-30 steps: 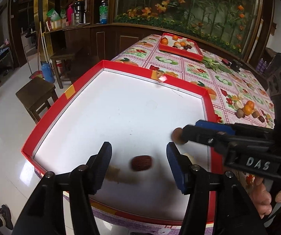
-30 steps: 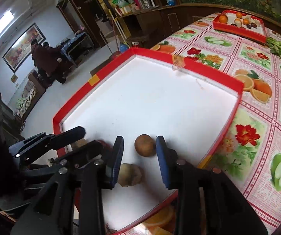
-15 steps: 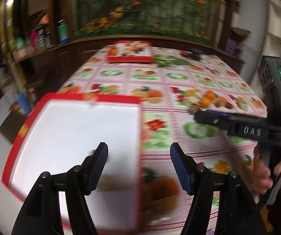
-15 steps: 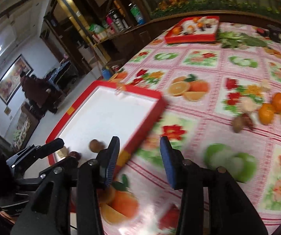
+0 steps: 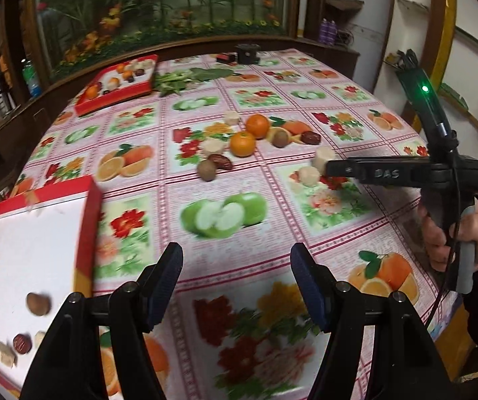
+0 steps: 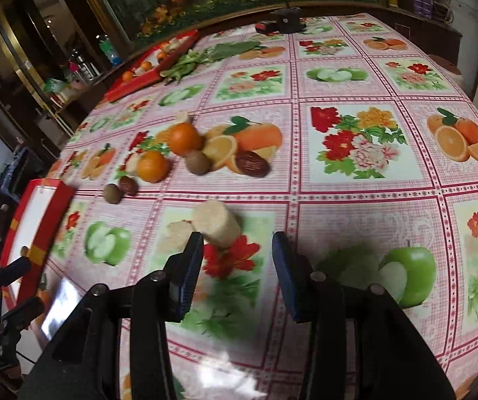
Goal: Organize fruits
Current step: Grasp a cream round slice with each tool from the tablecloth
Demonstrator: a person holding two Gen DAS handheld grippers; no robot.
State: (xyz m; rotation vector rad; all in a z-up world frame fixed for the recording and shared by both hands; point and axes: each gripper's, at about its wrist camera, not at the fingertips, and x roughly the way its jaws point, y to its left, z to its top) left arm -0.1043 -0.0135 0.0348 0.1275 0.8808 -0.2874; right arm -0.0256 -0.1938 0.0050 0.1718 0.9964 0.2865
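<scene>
Left claw (image 5: 237,283) — jaws apart, nothing between, over bench (image 5: 305,206) cloth at lower centre of left view. Right claw (image 6: 237,266) — jaws parted, empty; pale cylinder piece (image 6: 217,223) just beyond its left finger, untouched. Loose fruit cluster (image 5: 249,136) at upper centre of left view. Red-rimmed tray (image 5: 90,220) at lower left holds brown round fruit (image 5: 38,304) and small pieces.
</scene>
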